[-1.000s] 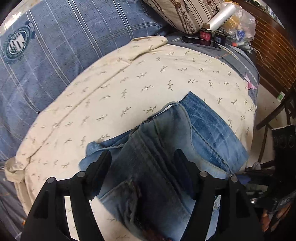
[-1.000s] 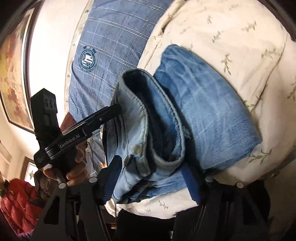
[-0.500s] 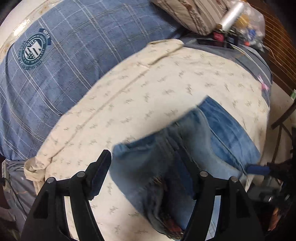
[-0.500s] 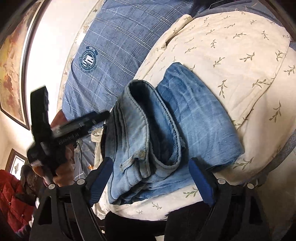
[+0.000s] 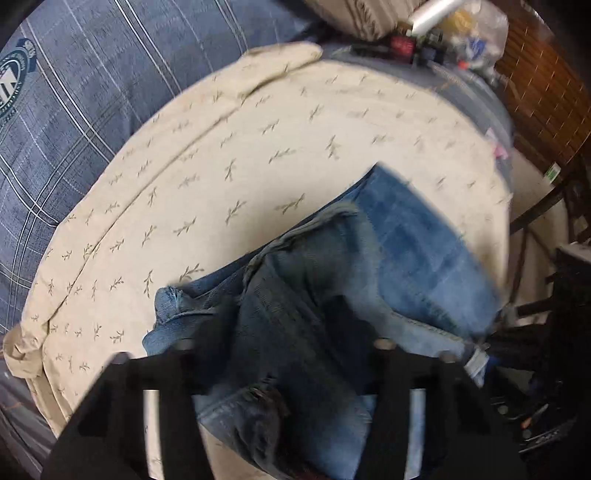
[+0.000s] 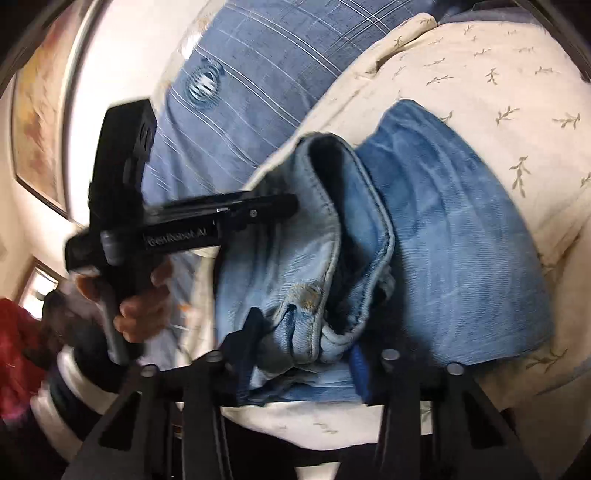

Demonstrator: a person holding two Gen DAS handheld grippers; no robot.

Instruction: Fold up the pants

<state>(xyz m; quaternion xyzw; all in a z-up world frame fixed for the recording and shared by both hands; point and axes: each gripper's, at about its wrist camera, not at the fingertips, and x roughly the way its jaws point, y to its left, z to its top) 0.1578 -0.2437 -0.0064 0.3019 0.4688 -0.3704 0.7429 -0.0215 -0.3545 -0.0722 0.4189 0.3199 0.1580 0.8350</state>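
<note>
The blue denim pants (image 5: pixel 388 266) lie in a folded bundle on a cream leaf-print cloth (image 5: pixel 240 155), near its front edge. In the left wrist view my left gripper (image 5: pixel 280 332) hangs open over the darker near end of the bundle, fingers either side of it. In the right wrist view the pants (image 6: pixel 443 236) show a pale waistband fold on top. My right gripper (image 6: pixel 306 332) is open at the bundle's near edge, fingers straddling the waistband folds. The left gripper (image 6: pixel 291 205) shows there too, held by a hand, its tip by the bundle's left edge.
A blue plaid blanket (image 5: pixel 74 110) with a round crest lies beyond the cream cloth. A striped pillow (image 5: pixel 362 18), bottles and a plastic bag (image 5: pixel 472 26) sit at the far end. A brick wall (image 5: pixel 546 103) and dark chair legs (image 5: pixel 532 221) stand to the right. A framed picture (image 6: pixel 37 110) hangs on the wall.
Both grippers have moved in closer over the pants. The right gripper's fingers have drawn nearer together around the waistband fold. The left gripper has swung back toward the bundle's left edge.
</note>
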